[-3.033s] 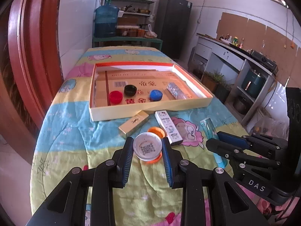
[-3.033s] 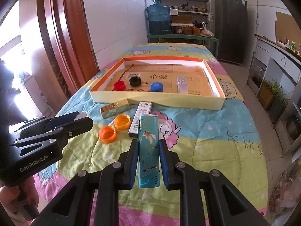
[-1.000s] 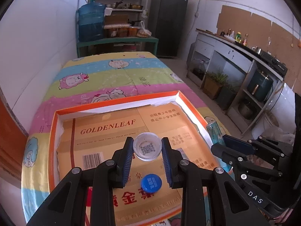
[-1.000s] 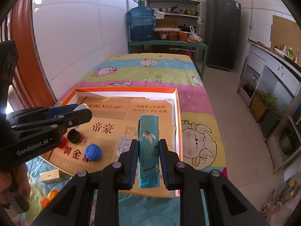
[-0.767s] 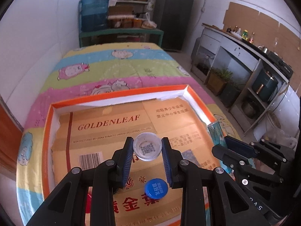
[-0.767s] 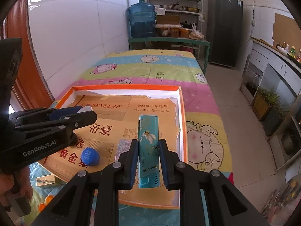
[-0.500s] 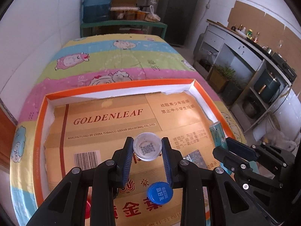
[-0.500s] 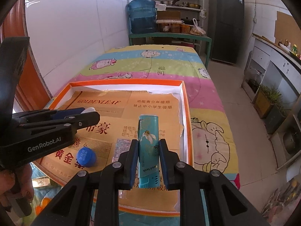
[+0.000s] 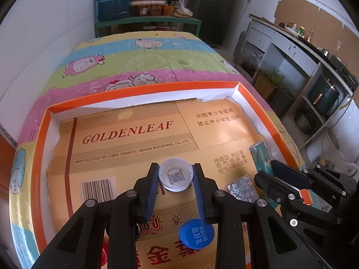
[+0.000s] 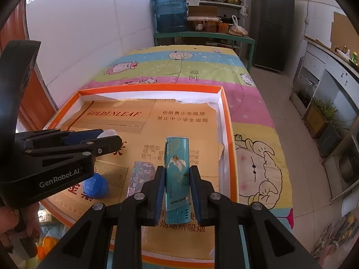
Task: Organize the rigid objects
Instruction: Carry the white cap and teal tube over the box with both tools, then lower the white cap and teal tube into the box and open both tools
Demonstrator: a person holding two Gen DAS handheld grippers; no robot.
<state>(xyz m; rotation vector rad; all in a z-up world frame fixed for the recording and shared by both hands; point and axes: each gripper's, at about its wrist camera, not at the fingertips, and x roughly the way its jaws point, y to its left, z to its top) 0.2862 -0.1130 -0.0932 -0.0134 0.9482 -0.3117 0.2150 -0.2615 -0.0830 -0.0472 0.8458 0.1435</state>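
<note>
Teal lighter [image 10: 177, 174] upright in right gripper [image 10: 176, 188] jaws, lengthwise along them; white cap [image 9: 176, 177], open side up, in left gripper [image 9: 175, 187] jaws.

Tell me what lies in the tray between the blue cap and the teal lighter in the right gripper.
A small floral-patterned box lies flat on the tray liner between the blue cap and the teal lighter; the right wrist view shows it best.

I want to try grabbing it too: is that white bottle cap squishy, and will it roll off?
Probably stiff: the white bottle cap keeps its round shape in the left gripper. Likely very light, being hollow. It lies flat, so it probably won't roll.
</note>
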